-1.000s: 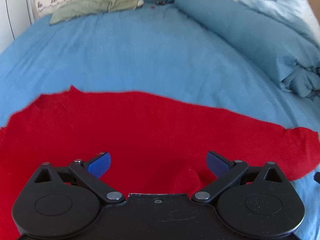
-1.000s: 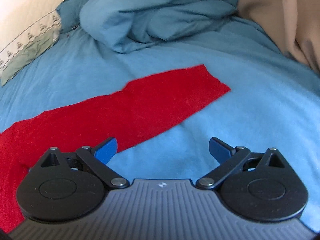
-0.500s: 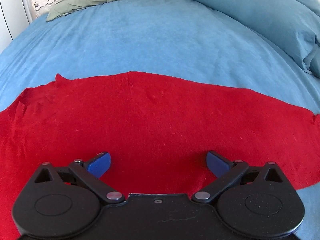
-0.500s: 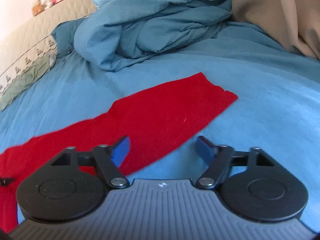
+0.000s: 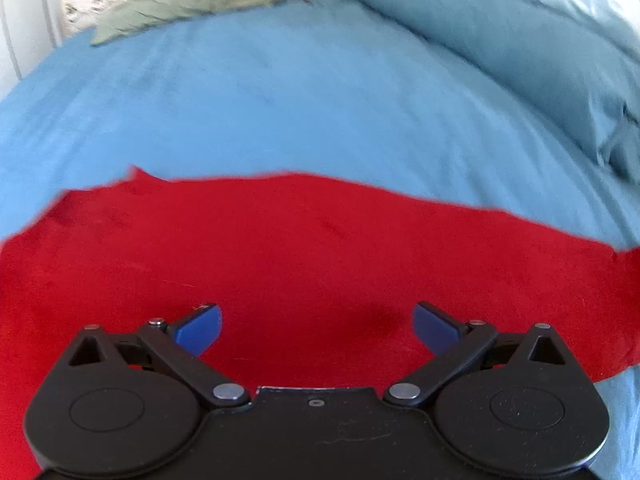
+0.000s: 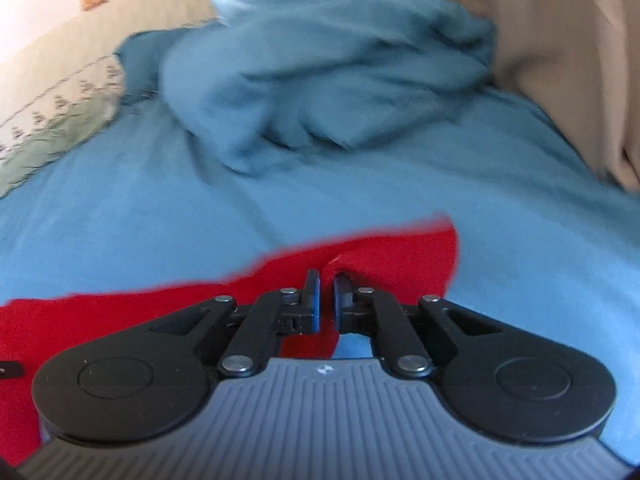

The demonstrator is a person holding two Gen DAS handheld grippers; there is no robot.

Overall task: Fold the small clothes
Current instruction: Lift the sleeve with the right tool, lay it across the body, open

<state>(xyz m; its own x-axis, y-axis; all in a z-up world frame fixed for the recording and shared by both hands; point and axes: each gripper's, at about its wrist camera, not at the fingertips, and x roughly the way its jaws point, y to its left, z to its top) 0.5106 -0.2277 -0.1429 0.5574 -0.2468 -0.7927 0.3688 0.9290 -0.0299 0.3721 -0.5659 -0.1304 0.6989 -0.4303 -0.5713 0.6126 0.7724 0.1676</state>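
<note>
A red cloth (image 5: 304,248) lies spread flat on the blue bed sheet (image 5: 280,100). My left gripper (image 5: 316,328) is open and empty, hovering just over the middle of the cloth. In the right wrist view the cloth's right end (image 6: 384,256) lies ahead of my right gripper (image 6: 326,300), whose jaws are shut on the red cloth, pinching a raised fold near its near edge. The view is blurred by motion.
A bunched blue duvet (image 6: 328,88) lies at the far right of the bed, also in the left wrist view (image 5: 520,60). Patterned pillows (image 5: 168,0) sit at the head. A beige curtain (image 6: 560,60) hangs at the right.
My right gripper has moved onto the cloth's right end and closed from open onto the fabric. My left gripper stayed open and drew back slightly over the cloth.
</note>
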